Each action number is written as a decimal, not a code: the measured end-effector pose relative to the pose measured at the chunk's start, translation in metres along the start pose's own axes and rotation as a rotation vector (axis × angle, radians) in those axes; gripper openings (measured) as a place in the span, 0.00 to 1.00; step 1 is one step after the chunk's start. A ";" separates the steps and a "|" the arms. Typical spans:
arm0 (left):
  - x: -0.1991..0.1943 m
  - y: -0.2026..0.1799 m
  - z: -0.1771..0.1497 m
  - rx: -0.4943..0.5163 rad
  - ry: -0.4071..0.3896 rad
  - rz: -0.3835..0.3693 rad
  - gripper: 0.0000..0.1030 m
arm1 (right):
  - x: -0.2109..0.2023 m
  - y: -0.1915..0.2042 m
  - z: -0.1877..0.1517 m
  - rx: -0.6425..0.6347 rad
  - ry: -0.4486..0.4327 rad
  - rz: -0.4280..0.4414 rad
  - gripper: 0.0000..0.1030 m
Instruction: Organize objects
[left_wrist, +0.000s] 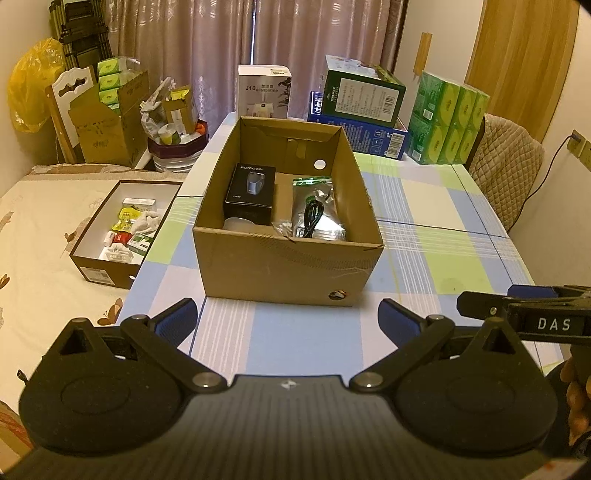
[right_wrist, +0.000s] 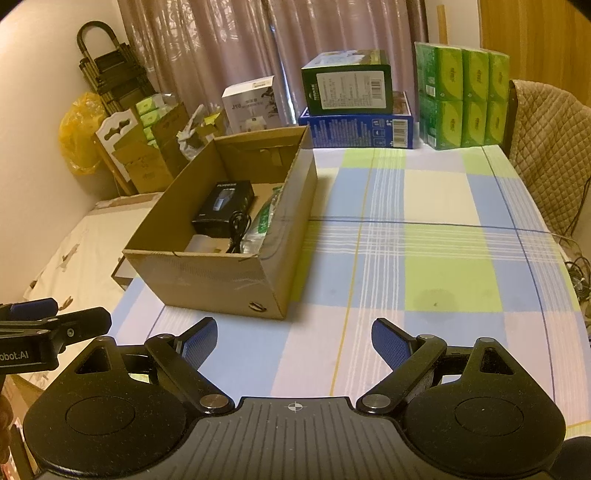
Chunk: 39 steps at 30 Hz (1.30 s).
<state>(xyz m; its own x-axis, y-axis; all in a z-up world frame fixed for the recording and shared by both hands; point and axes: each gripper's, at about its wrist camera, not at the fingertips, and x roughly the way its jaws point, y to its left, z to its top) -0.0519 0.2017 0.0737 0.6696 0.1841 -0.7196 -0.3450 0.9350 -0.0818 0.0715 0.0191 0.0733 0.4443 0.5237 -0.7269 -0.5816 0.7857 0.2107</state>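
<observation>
"FLYCO" stands on the black box (left_wrist: 250, 194) inside the carton (left_wrist: 288, 254). "J10" is on the white box (left_wrist: 264, 92) at the back. "DAS" is on the right gripper (left_wrist: 554, 324), seen from left cam. "obot:AI", cut at the edge, is on the left gripper (right_wrist: 22, 356), seen from right cam. Other labels are too small to read.

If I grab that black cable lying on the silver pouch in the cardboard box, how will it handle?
The black cable is probably floppy: it lies in loose loops on the silver pouch. Pinched at one strand, it will likely uncoil and dangle. It looks thin and light, and the glossy pouch beneath may slide or lift with it.
</observation>
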 end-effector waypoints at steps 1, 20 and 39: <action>0.000 0.000 0.000 0.001 -0.001 -0.001 0.99 | 0.000 0.000 0.000 0.000 0.000 0.000 0.85; 0.000 -0.002 0.001 0.006 -0.006 0.007 0.99 | 0.000 0.000 0.000 0.002 0.002 0.001 0.85; -0.002 -0.009 0.004 0.022 -0.024 -0.003 0.99 | 0.001 0.000 0.002 0.007 0.001 0.005 0.85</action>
<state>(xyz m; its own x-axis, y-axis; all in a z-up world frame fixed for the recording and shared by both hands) -0.0478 0.1943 0.0785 0.6862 0.1878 -0.7027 -0.3283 0.9421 -0.0688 0.0732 0.0202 0.0742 0.4403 0.5276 -0.7265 -0.5795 0.7850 0.2189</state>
